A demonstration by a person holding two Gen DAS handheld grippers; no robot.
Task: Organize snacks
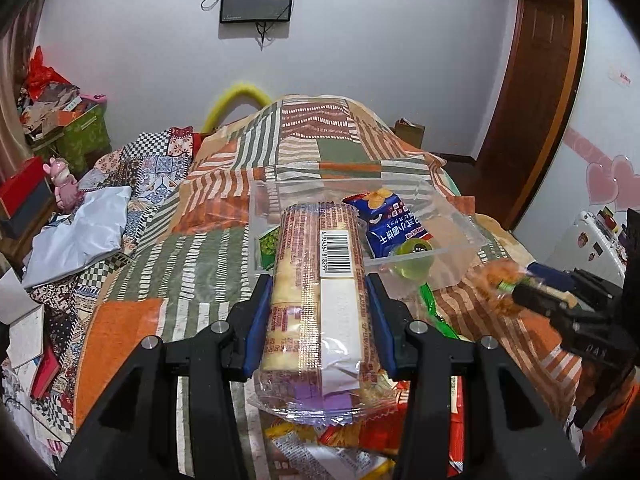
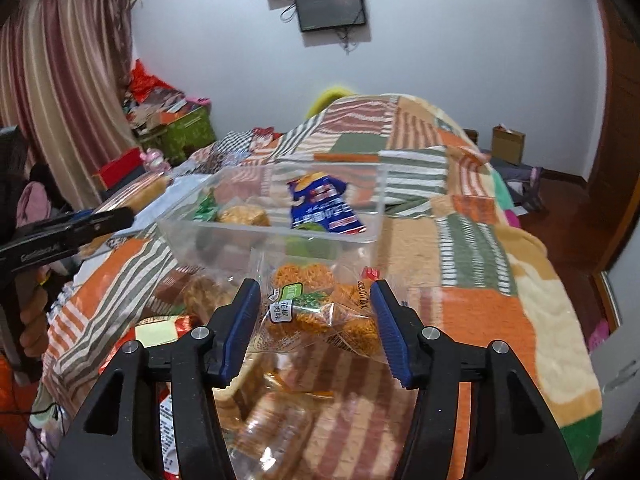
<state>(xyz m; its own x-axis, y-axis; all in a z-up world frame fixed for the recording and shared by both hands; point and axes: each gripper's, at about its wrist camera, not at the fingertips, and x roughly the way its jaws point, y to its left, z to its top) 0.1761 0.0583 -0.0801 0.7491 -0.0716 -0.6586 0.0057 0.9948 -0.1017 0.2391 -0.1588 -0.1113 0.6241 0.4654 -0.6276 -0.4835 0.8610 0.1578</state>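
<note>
A big patchwork blanket [image 1: 224, 248] with orange, green and white stripes covers the bed, and it shows in both views. On the blanket sits a clear plastic box [image 1: 460, 236] with no lid. Inside the box lie a blue chip bag [image 1: 396, 216], a small green packet [image 1: 267, 246] and a pale round cookie pack [image 2: 244, 216]. A round green jelly cup [image 1: 412, 260] shows through the near wall of the box, but it is hard to tell if it sits inside or just in front.

The left gripper [image 1: 318, 312] is squeezed tight on a long roll of crackers [image 1: 316, 280]. The roll is in clear wrap with a barcode on top, and it pokes forward past the blue pads toward the box, held up above the blanket. In the right wrist view this gripper comes in from the left side, near the box.

The right gripper [image 2: 316, 312] is closed on a clear bag of orange crunchy snacks [image 2: 320, 304] with a green label. The bag is held up, just in front of the near wall of the box.

Below both grippers more snack packs [image 2: 272, 432] lie in a loose pile on the blanket.
</note>
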